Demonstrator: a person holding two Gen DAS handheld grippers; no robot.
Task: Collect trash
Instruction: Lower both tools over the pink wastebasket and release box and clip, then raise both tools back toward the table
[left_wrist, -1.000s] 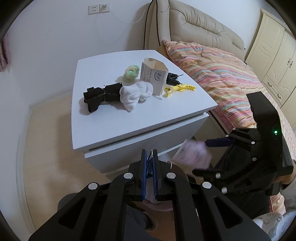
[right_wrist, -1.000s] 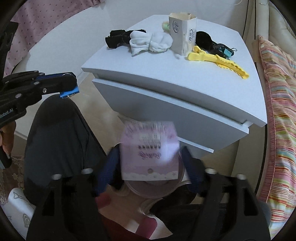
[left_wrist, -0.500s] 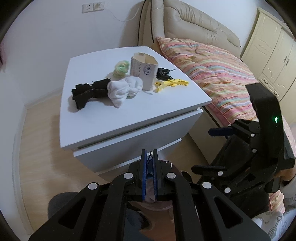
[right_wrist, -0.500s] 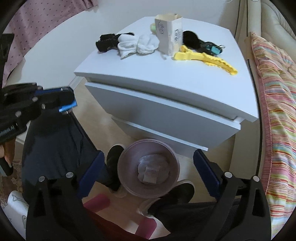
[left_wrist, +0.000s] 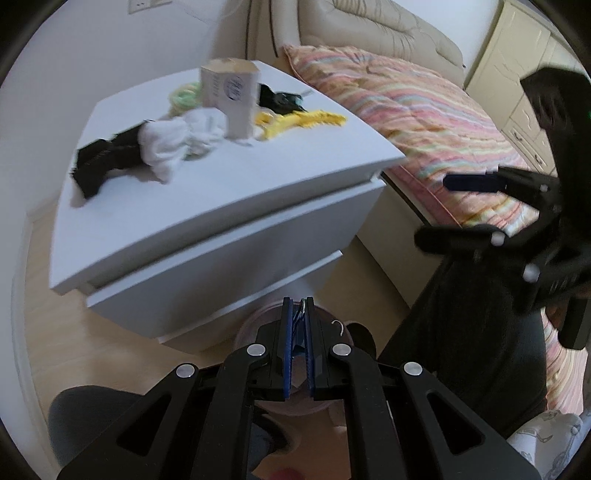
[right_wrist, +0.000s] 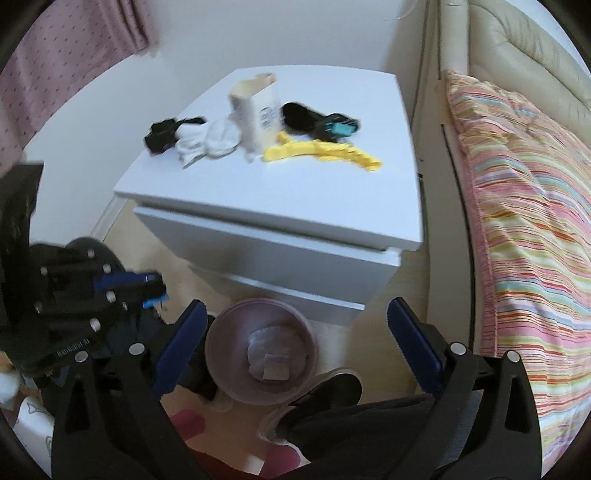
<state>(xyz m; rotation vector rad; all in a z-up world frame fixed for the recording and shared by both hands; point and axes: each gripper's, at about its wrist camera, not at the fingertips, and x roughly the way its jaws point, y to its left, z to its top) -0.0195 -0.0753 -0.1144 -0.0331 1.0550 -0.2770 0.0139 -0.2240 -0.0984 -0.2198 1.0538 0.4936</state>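
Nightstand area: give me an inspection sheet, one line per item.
Surface: white nightstand, drawers closed.
Job's things: pink bin on the floor in front, a crumpled wrapper lying inside; open paper carton upright on the nightstand.
Clutter: black sock, white sock, yellow hair clip, keys with teal tag, green hair ties.
Tongs: left tongs shut, nothing clearly gripped; right tongs open and empty above the bin, jaws just opened wider.
Cables: thin wire between the left jaws.
Surroundings: bed with striped quilt, pink curtain, cream wardrobe.

Black gripper (right_wrist: 293, 332), blue pads (right_wrist: 415, 347)
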